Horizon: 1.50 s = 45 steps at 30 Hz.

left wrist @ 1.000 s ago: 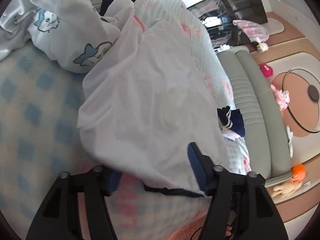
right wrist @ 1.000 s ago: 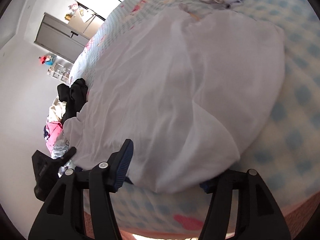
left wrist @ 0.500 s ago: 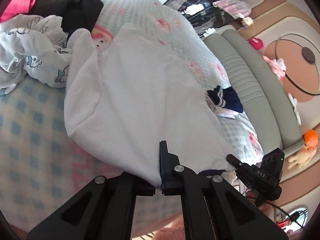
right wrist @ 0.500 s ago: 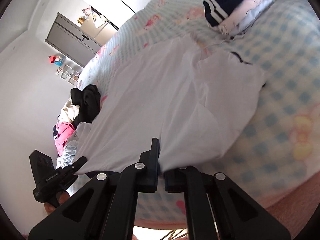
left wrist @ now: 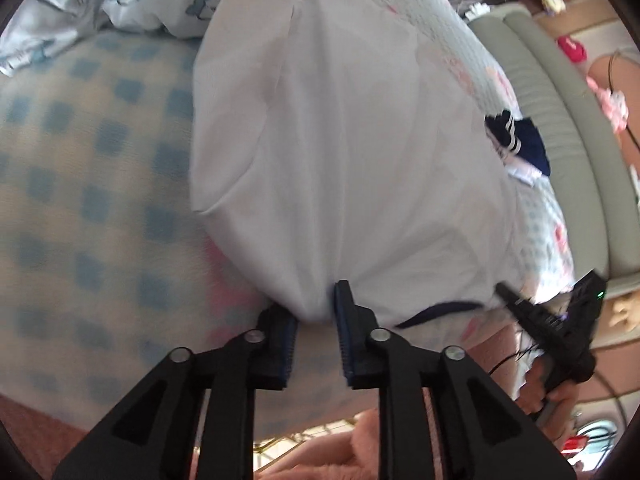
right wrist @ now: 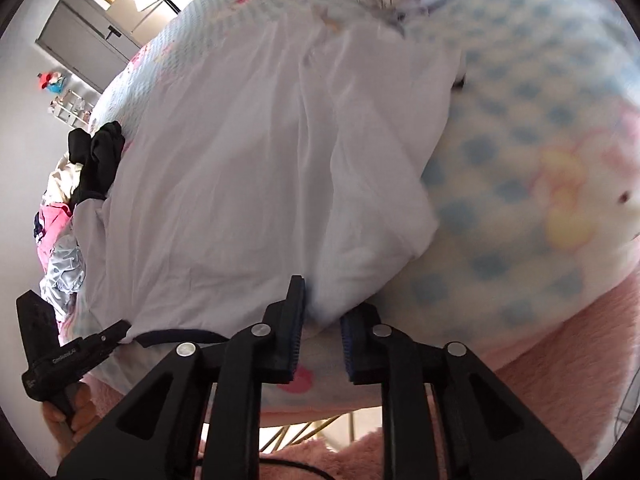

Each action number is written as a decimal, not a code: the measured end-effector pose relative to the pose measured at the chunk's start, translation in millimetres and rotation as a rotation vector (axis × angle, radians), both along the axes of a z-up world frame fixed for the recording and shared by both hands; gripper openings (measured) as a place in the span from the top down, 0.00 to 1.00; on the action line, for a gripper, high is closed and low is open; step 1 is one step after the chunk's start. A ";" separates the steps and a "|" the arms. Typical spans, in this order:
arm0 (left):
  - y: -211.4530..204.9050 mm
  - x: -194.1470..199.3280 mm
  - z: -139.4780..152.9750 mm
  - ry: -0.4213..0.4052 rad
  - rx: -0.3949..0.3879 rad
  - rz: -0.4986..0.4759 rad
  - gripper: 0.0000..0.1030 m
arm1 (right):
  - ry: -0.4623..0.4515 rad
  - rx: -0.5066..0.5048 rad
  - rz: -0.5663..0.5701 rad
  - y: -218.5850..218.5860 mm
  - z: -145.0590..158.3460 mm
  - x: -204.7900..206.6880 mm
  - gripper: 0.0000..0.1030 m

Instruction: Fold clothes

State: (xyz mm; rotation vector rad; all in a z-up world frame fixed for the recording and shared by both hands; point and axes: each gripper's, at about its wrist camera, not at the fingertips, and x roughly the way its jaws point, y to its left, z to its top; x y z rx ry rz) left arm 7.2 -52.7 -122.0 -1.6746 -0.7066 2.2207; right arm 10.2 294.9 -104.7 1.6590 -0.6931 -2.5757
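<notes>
We are holding the left hand-held gripper (left wrist: 314,322) with fingers spread, the hem of the white shirt (left wrist: 360,152) bunched between them. The right hand-held gripper (right wrist: 322,334) is likewise spread around the hem. The shirt is lying flat on the checked bed (left wrist: 80,184), beside a navy garment (left wrist: 516,140).

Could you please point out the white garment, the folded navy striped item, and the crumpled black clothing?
white cotton garment (left wrist: 360,160): left wrist view, middle of its spread body.
folded navy white-striped item (left wrist: 520,144): left wrist view, navy top.
crumpled black clothing (right wrist: 98,160): right wrist view, centre.
</notes>
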 end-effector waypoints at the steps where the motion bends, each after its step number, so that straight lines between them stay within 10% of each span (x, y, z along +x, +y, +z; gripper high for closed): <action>1: -3.2 4.6 6.2 0.014 -0.006 -0.007 0.78 | 0.011 -0.001 0.015 -3.2 2.5 -1.8 0.83; 12: 32.1 -10.0 56.6 0.266 -0.087 -0.135 0.70 | 0.138 -0.010 0.175 -38.5 29.9 -21.5 0.71; 19: 42.6 -27.0 3.3 0.070 -0.122 -0.116 0.71 | -0.059 -0.061 0.115 -26.4 -28.2 -18.6 0.71; 26: 27.2 -27.8 30.3 0.098 -0.102 -0.160 0.63 | 0.026 -0.052 0.170 -5.0 21.6 -22.4 0.66; 35: 40.4 -142.4 65.0 0.185 -0.143 -0.124 0.57 | 0.126 0.080 0.199 16.3 84.1 -156.8 0.54; 45: -0.8 -319.3 57.5 0.144 -0.269 0.046 0.47 | -0.071 0.090 0.010 82.1 24.8 -289.6 0.52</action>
